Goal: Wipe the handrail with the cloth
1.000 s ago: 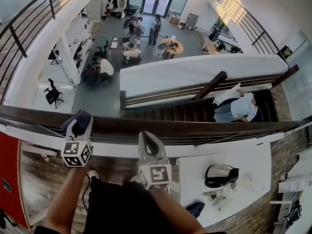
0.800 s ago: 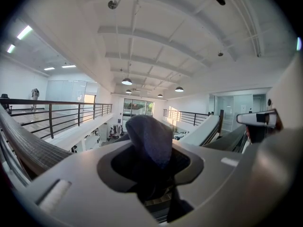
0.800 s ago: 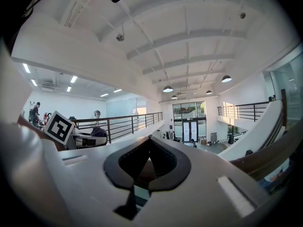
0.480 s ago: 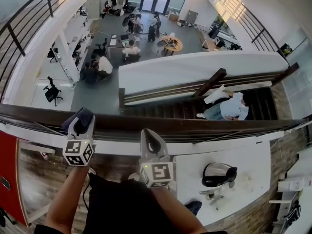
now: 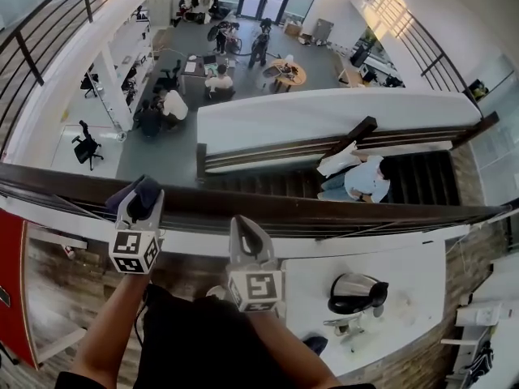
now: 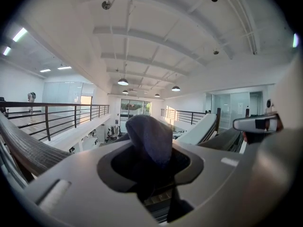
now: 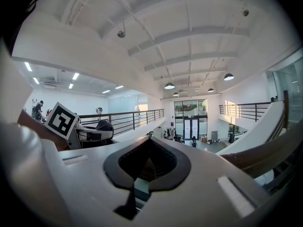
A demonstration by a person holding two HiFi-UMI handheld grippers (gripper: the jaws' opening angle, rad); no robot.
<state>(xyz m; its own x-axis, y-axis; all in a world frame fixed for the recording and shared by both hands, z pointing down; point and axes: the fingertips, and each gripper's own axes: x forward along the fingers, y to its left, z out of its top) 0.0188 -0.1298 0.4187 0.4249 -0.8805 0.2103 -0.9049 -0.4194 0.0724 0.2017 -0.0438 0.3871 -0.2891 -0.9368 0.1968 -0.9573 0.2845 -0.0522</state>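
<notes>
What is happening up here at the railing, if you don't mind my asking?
A person is wiping the dark wooden handrail with a dark blue cloth. The left gripper is clamped on the cloth, with its tip over the rail's top. The right gripper, jaws together and empty, sits beside it at the rail's near edge.

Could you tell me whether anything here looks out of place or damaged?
Nothing stands out: the left gripper is shut on the dark cloth at the handrail, which looks intact, and the right gripper is shut and empty.
</notes>
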